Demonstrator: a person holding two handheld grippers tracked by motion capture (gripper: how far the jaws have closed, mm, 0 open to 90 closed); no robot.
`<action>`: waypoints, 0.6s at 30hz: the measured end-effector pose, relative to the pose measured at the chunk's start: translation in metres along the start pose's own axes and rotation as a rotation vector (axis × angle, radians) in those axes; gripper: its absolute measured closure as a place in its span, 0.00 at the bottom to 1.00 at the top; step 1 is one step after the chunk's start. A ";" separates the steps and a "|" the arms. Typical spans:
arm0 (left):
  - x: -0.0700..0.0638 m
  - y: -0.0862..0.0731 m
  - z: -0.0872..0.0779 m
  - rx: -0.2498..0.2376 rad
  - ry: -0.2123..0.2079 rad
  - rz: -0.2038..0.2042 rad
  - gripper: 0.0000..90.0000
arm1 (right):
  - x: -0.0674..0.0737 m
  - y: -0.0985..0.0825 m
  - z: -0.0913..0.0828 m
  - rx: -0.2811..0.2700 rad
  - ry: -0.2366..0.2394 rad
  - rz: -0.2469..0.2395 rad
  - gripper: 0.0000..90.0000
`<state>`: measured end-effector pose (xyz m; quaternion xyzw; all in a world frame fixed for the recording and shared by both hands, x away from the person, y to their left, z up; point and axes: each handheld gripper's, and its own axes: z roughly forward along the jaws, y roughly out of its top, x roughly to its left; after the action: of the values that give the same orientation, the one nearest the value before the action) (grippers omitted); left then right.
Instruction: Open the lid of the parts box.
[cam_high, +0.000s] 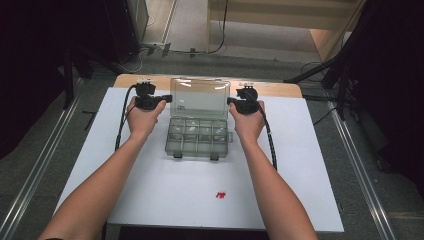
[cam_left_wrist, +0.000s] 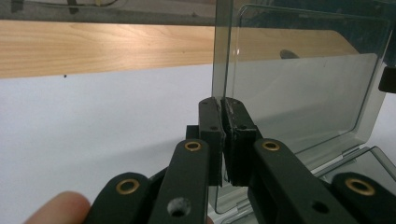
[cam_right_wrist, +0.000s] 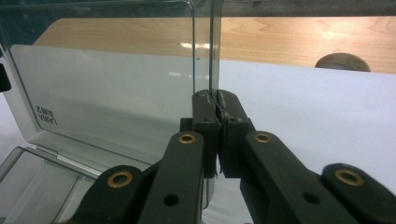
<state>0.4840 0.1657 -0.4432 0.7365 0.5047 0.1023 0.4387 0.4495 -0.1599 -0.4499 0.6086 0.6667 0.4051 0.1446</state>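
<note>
A clear smoky plastic compartment box (cam_high: 199, 137) lies in the middle of the white board, its lid (cam_high: 200, 97) standing upright at the back. My left gripper (cam_high: 167, 98) is shut on the lid's left edge and my right gripper (cam_high: 231, 101) is shut on its right edge. In the left gripper view the black jaws (cam_left_wrist: 223, 109) pinch the thin lid wall (cam_left_wrist: 299, 93) between them. The right gripper view shows the same: the jaws (cam_right_wrist: 215, 102) are pressed together on the lid's side edge (cam_right_wrist: 107, 88). The divided base (cam_right_wrist: 37, 186) lies low beside them.
The white board (cam_high: 150, 190) covers a wooden table whose bare strip (cam_high: 270, 89) runs along the far edge. A few small red pieces (cam_high: 220, 195) lie near the board's front. Dark stands and cables flank the table on both sides.
</note>
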 end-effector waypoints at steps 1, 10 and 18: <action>0.001 0.001 0.001 0.007 -0.002 -0.004 0.97 | -0.001 0.001 0.001 0.006 0.002 0.000 0.99; 0.012 0.003 0.010 0.044 -0.030 -0.071 0.97 | -0.006 0.008 0.012 0.054 0.012 0.017 0.99; 0.020 0.005 0.018 0.086 -0.044 -0.102 0.98 | -0.010 0.009 0.023 0.094 0.017 0.040 0.99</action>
<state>0.5073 0.1717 -0.4559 0.7300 0.5358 0.0418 0.4223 0.4736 -0.1618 -0.4606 0.6246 0.6739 0.3812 0.1020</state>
